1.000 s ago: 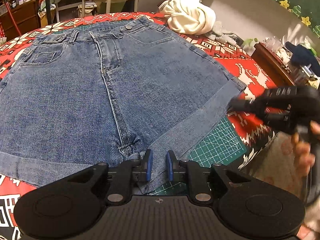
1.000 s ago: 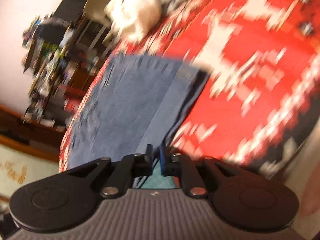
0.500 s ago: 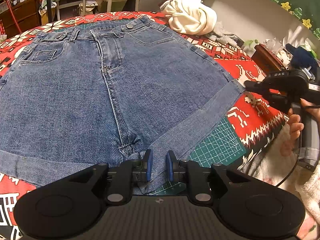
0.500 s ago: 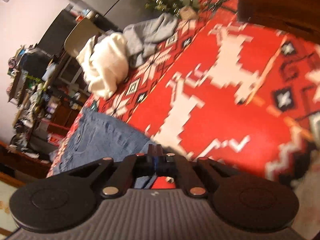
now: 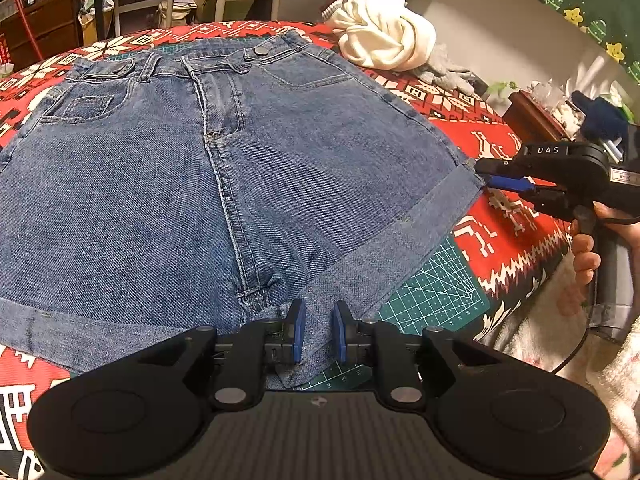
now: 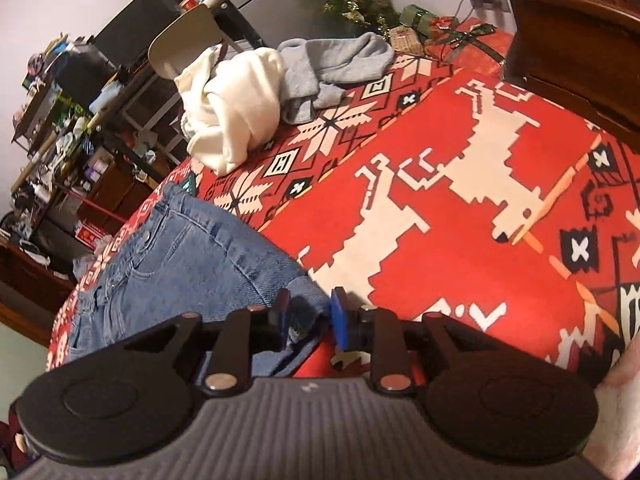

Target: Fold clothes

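Denim shorts point(image 5: 248, 184) cuff between right hand-held gripper point(image 6: 308, 314) pads.

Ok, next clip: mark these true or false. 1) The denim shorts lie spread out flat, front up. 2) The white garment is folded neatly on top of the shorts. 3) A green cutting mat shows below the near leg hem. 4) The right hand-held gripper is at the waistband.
1) True: the denim shorts lie flat, buttons and fly up, on the red patterned blanket.
2) False: the white garment lies crumpled on the blanket beyond the shorts, next to a grey garment.
3) True: the green cutting mat shows there.
4) False: the right hand-held gripper is at the outer corner of a leg cuff.
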`<action>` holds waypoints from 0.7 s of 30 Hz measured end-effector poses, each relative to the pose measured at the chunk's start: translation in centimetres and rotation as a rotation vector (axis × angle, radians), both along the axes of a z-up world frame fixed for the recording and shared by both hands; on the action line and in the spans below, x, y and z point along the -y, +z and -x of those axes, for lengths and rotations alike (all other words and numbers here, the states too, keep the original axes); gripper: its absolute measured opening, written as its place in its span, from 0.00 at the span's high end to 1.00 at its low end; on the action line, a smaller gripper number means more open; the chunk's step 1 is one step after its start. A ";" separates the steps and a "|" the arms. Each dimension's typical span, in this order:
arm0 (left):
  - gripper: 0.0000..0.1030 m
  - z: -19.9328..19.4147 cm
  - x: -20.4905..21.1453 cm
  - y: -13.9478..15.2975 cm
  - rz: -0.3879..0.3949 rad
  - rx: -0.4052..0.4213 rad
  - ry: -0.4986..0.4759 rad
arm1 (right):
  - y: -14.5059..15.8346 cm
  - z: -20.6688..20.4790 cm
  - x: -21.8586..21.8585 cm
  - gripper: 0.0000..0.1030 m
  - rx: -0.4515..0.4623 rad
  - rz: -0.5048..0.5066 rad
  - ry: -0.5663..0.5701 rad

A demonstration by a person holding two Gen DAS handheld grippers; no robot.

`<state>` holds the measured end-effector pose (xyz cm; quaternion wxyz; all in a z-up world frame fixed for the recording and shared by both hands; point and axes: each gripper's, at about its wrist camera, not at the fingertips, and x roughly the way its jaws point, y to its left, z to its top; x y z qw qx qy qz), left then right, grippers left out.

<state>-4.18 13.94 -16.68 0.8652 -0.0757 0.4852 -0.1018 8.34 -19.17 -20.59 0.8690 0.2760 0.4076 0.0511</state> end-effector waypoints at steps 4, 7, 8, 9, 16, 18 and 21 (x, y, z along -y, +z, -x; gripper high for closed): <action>0.84 0.0 -0.1 0.0 0.007 -0.008 0.006 | 0.1 0.0 0.1 0.95 0.001 0.002 -0.031; 0.84 -0.1 0.1 0.2 0.016 -0.017 0.006 | 0.6 0.0 -0.3 0.97 0.034 0.036 -0.038; 0.84 -0.2 0.2 0.2 0.019 -0.018 0.005 | 0.9 -0.1 -0.6 0.97 0.049 0.059 -0.034; 0.84 -0.3 0.5 0.3 0.018 -0.018 0.000 | 1.2 -0.2 -0.6 0.97 0.059 0.068 -0.033; 0.84 -0.6 1.3 0.9 0.023 -0.006 -0.010 | 0.9 -1.4 1.0 0.96 0.041 0.013 -0.063; 0.84 -0.4 0.8 1.2 0.034 -0.001 0.002 | 0.7 -1.2 0.8 0.95 0.032 0.026 -0.055; 0.77 0.2 -0.5 2.2 0.064 0.018 0.030 | 1.4 -0.4 0.8 0.90 0.046 0.061 -0.072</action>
